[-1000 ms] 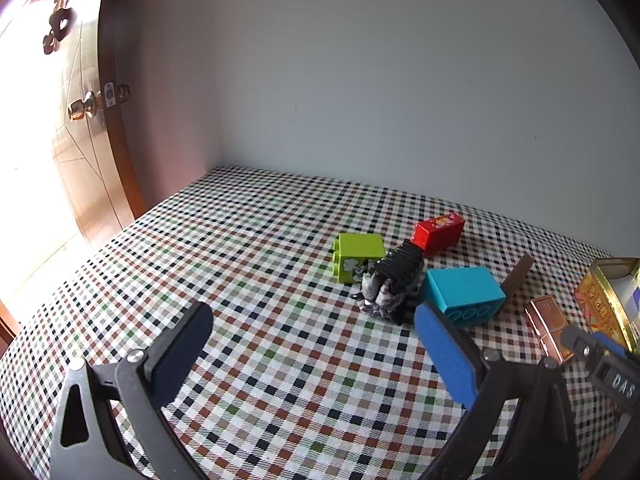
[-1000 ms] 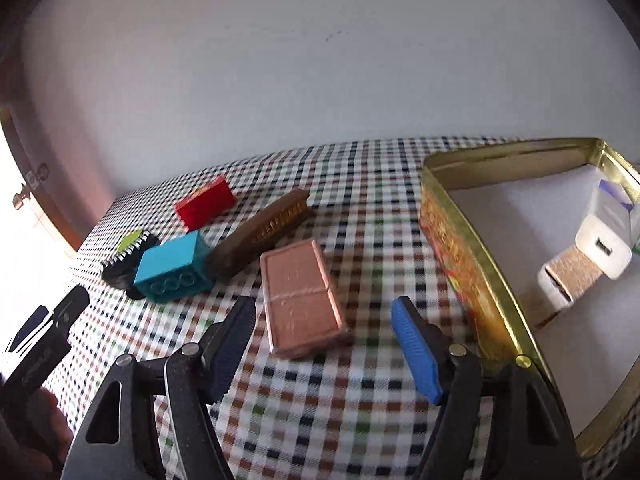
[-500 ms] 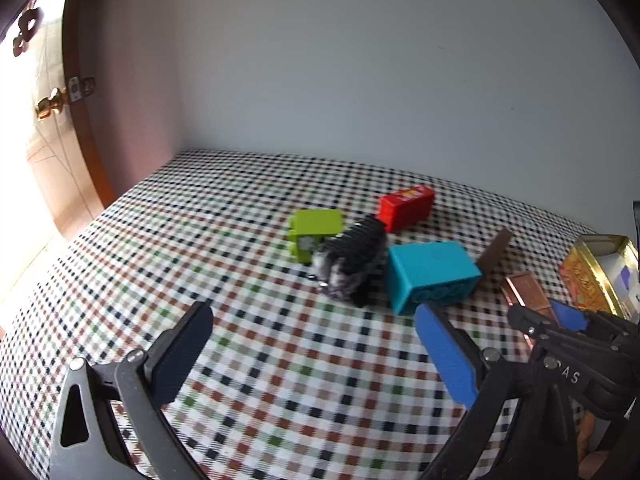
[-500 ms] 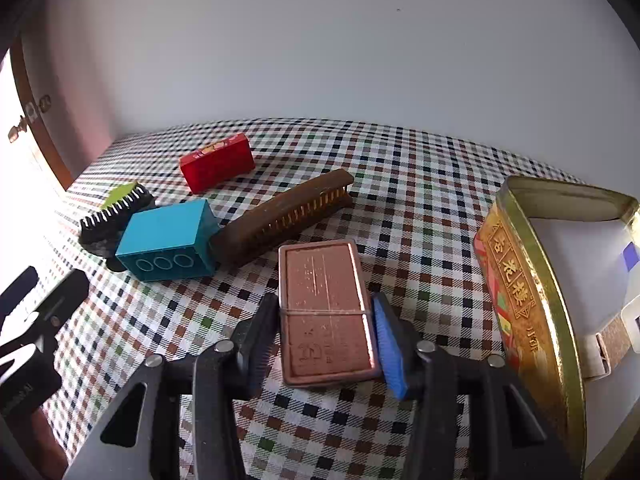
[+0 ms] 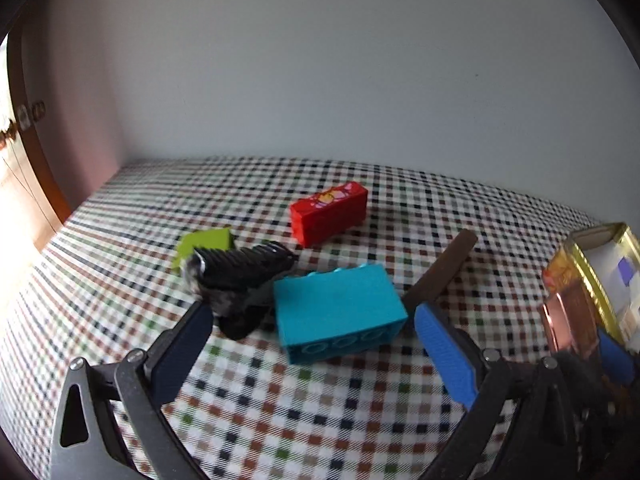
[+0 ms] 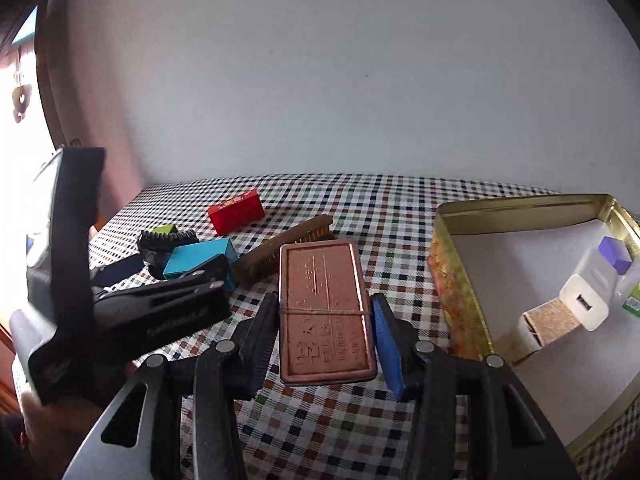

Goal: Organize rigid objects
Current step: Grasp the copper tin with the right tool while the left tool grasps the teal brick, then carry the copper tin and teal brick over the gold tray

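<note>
A checked tabletop (image 6: pixel 360 208) meets a pale wall. The right claw (image 6: pixel 326 336) grips the copper case (image 6: pixel 324 308) by its long sides, left of the tin (image 6: pixel 452 280); carry it level over the rim. The left claw (image 5: pixel 308 336) gapes before the teal block (image 5: pixel 336 308).

Open left tool (image 5: pixel 308 326) before teal block (image 5: pixel 338 314)

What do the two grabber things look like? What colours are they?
Both are black plastic tongs with two long fingers held by silver screws and triangle cut-outs. On the left gripper one pad is dark navy, the other bright blue. The right gripper has a black ribbed pad and a bright blue one.
</note>
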A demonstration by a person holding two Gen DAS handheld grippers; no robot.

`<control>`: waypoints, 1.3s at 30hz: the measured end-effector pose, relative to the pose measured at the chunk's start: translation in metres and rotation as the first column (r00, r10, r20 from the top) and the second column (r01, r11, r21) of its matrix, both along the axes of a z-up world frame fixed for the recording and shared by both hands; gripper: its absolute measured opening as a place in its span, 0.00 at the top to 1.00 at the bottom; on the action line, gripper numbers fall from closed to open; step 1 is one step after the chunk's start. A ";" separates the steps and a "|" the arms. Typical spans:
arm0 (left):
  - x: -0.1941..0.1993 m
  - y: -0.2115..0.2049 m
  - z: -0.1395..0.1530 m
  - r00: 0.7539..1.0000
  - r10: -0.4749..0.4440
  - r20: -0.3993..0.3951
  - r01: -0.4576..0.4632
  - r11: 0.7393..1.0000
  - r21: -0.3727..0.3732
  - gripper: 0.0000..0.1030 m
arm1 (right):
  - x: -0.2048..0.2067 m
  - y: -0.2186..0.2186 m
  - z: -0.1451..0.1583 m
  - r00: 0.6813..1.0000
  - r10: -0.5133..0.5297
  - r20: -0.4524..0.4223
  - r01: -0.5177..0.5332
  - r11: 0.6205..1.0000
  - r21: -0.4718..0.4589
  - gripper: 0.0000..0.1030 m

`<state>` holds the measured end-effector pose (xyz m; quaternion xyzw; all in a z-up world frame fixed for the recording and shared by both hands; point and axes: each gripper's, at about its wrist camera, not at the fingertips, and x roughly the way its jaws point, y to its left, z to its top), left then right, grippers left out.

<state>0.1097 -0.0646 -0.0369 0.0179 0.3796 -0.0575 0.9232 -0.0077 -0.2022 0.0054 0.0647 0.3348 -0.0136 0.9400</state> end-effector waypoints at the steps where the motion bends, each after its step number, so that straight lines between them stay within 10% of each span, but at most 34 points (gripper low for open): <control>1: 0.004 -0.003 -0.001 1.000 0.010 -0.004 -0.010 1.000 0.008 0.01 | 0.001 0.000 0.000 1.000 -0.003 0.001 0.003 1.000 -0.005 0.53; 10: 0.028 0.014 -0.016 0.993 0.074 -0.091 -0.081 0.994 -0.077 0.00 | 0.009 -0.003 -0.007 0.999 0.002 -0.036 -0.001 0.999 0.044 0.53; 27: 0.031 0.010 -0.037 0.992 0.014 -0.122 -0.017 1.000 -0.022 0.34 | 0.006 0.001 -0.006 1.000 -0.003 -0.008 0.003 1.000 0.017 0.53; 39: -0.035 -0.002 0.008 0.988 0.022 0.155 -0.011 0.997 -0.074 0.34 | -0.012 -0.004 0.016 0.987 -0.011 0.158 0.007 1.000 0.023 0.52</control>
